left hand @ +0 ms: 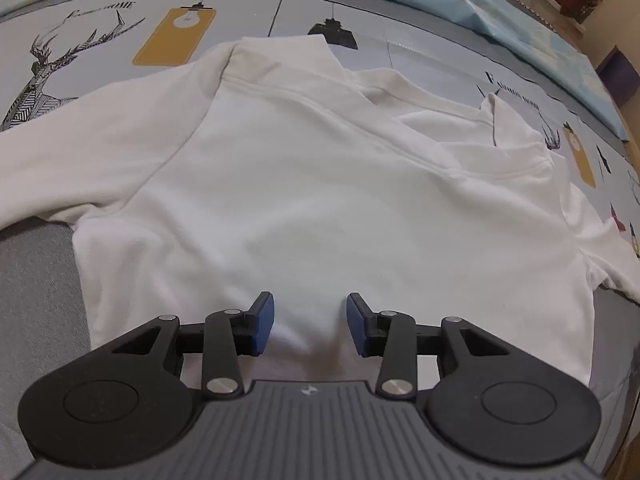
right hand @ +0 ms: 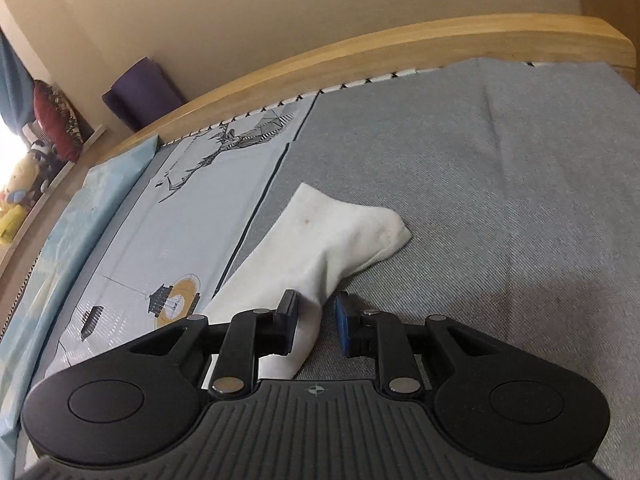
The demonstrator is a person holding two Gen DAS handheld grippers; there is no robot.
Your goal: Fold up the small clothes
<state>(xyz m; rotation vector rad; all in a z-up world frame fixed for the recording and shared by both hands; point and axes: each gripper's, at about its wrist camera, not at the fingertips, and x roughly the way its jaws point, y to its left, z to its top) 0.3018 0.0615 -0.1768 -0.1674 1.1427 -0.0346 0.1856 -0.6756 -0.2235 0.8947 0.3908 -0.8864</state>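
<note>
A shirt [left hand: 320, 184] lies on the printed mat [left hand: 100, 52]; a sock [right hand: 320, 248] straddles the mat's edge.

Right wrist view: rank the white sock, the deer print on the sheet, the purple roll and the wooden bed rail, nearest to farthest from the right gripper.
From the right gripper:
1. White sock, between the fingers.
2. Deer print, up left on the sheet.
3. Wooden bed rail and purple roll, beyond the bed; too close to call.
</note>
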